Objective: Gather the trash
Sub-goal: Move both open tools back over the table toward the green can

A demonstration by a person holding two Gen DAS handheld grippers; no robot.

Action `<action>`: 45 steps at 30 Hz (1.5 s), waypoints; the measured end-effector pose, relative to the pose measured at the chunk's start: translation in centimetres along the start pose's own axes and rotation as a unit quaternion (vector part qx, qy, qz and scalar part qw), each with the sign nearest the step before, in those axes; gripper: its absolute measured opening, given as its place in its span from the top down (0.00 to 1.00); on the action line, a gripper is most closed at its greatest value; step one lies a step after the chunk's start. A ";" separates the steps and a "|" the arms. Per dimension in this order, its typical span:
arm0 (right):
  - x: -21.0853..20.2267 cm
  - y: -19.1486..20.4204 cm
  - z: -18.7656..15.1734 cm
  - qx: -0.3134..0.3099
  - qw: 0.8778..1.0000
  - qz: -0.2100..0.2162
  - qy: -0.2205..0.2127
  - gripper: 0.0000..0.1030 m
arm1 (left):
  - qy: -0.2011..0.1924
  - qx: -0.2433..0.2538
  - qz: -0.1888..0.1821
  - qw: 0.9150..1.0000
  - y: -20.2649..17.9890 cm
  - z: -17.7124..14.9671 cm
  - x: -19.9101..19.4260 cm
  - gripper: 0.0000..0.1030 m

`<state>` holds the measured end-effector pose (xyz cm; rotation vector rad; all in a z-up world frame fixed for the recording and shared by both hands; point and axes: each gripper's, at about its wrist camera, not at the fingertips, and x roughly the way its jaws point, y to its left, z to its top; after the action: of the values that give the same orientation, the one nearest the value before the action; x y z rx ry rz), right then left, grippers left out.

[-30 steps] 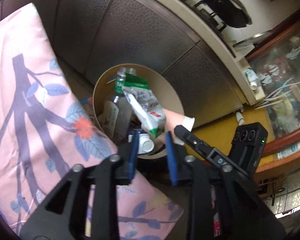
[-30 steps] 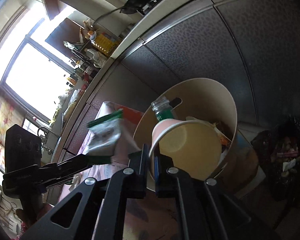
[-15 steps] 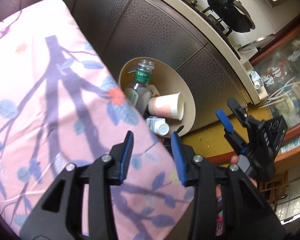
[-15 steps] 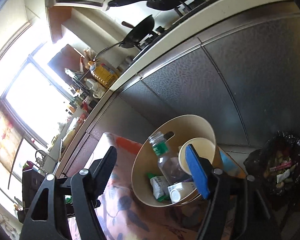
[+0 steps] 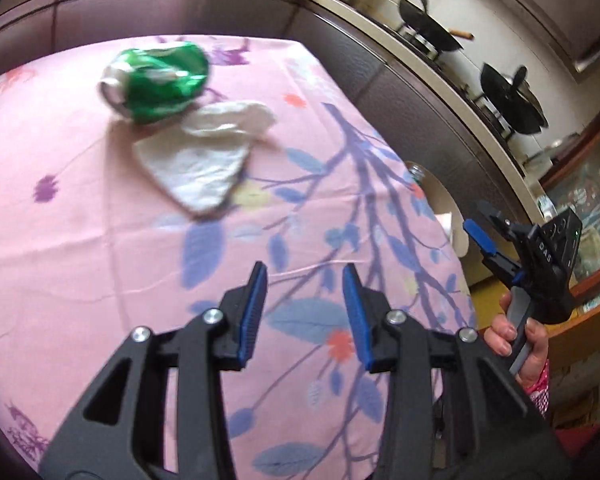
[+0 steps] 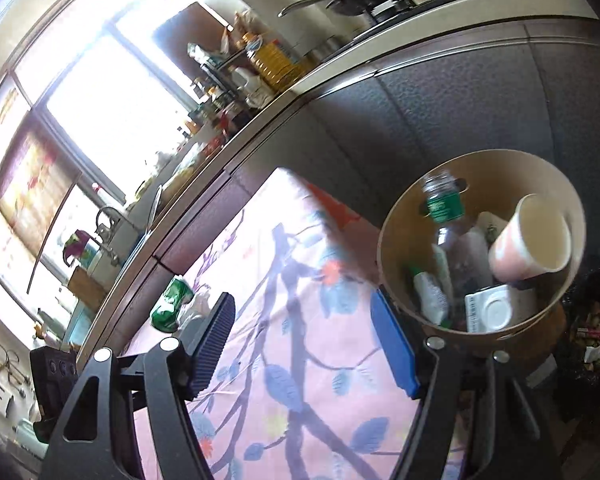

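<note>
A crushed green can point(image 5: 156, 80) lies on the pink floral tablecloth point(image 5: 100, 216), touching a crumpled white tissue point(image 5: 204, 152). My left gripper point(image 5: 304, 312) is open and empty above the cloth, well short of them. My right gripper point(image 6: 304, 344) is open and empty over the table's end; it also shows in the left wrist view point(image 5: 496, 236). The tan bin point(image 6: 404, 216) beside the table holds a pink paper cup point(image 6: 532, 240), a clear bottle point(image 6: 448, 220), a white jar point(image 6: 496, 312) and a wrapper. The can shows small in the right wrist view point(image 6: 170, 300).
Dark kitchen cabinets point(image 6: 460, 92) run behind the table and bin, with woks on the stove point(image 5: 512, 96). A black rubbish bag point(image 6: 592, 320) sits on the floor right of the bin. A glass cabinet point(image 5: 592, 200) stands at the right.
The paper cup and the wrapper were let go into the bin and both grippers opened. My left gripper swung back over the table toward the can and tissue. My right gripper pulled back from the bin.
</note>
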<state>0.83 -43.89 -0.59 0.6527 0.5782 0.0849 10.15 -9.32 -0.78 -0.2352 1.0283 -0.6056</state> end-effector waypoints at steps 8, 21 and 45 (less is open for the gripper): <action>5.4 8.2 -3.8 -0.051 0.994 0.053 0.081 0.36 | -0.058 -0.057 0.152 0.985 9.4 -2.0 -5.8 0.64; 9.9 14.1 -7.6 -0.093 0.982 0.046 0.155 0.36 | -0.073 -0.079 0.217 0.970 14.5 -3.8 -7.8 0.64; 11.3 11.6 -8.0 -0.049 0.979 0.089 0.178 0.36 | -0.076 -0.030 0.184 0.980 13.8 3.4 -6.7 0.31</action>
<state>7.24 -27.38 -4.30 0.5956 0.8549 0.4019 15.57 5.44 -0.47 -0.1369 0.9124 -0.2182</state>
